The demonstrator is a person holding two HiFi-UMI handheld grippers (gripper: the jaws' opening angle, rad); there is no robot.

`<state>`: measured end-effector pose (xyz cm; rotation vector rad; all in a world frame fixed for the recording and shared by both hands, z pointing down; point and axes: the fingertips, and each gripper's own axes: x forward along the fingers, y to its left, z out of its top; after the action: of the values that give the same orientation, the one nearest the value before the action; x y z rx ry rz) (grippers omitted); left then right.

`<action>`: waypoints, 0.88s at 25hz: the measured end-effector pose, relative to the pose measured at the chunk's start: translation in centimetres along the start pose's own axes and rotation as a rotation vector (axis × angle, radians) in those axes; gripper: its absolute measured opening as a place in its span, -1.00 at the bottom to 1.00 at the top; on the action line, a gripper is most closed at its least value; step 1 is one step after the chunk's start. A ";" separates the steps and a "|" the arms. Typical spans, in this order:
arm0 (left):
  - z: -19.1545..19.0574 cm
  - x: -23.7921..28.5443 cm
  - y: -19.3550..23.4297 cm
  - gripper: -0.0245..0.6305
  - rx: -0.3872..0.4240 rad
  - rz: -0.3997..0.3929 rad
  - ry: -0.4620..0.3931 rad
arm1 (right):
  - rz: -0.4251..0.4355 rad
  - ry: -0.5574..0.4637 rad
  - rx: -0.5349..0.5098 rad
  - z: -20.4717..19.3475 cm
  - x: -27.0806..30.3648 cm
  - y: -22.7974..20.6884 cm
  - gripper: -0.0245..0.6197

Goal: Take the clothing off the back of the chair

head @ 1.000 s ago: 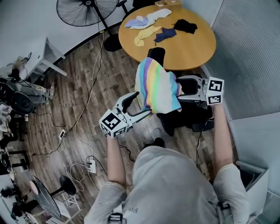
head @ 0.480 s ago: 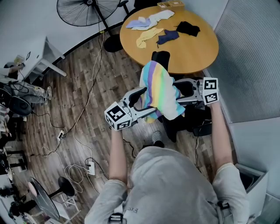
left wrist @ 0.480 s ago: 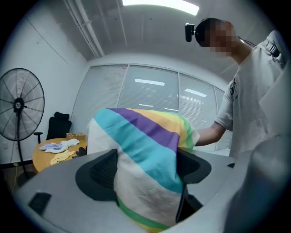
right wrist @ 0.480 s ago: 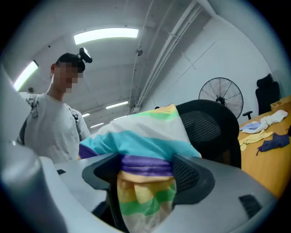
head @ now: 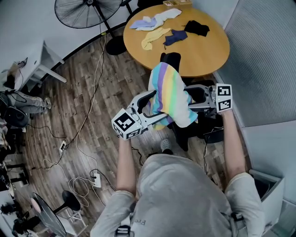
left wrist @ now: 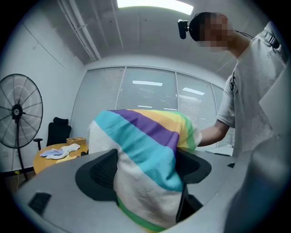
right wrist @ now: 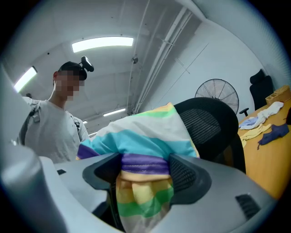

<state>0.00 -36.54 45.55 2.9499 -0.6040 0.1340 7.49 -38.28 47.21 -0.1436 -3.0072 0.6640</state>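
A garment with purple, teal, yellow, green and white stripes hangs over the back of a black mesh chair. My left gripper comes at it from the left. In the left gripper view the garment fills the gap and touches both pads, so my left gripper is shut on it. My right gripper holds it from the right. In the right gripper view a bunched fold of the garment is pinched in my right gripper, with the chair back behind.
A round wooden table with several loose clothes on it, such as a yellow one, stands just beyond the chair. A floor fan is at the far left. Cables trail over the wood floor. A white bin is at my right.
My left gripper has moved right and up from open air onto the garment's left side. The right gripper has stayed at the garment, which has shifted slightly.
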 end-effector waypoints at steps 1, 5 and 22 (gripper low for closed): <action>0.0 0.1 0.1 0.26 0.002 0.004 -0.001 | -0.005 -0.004 0.006 0.0 -0.1 0.0 0.14; 0.1 0.4 0.1 0.25 0.011 0.036 -0.014 | -0.012 -0.044 0.036 -0.1 -0.3 0.0 0.08; 0.3 0.0 0.2 -0.03 0.023 0.217 -0.010 | -0.162 -0.103 0.123 0.7 -0.2 0.7 -0.39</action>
<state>-0.04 -36.75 45.27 2.9005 -0.9287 0.1478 7.67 -37.93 46.25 0.1419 -3.0194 0.8608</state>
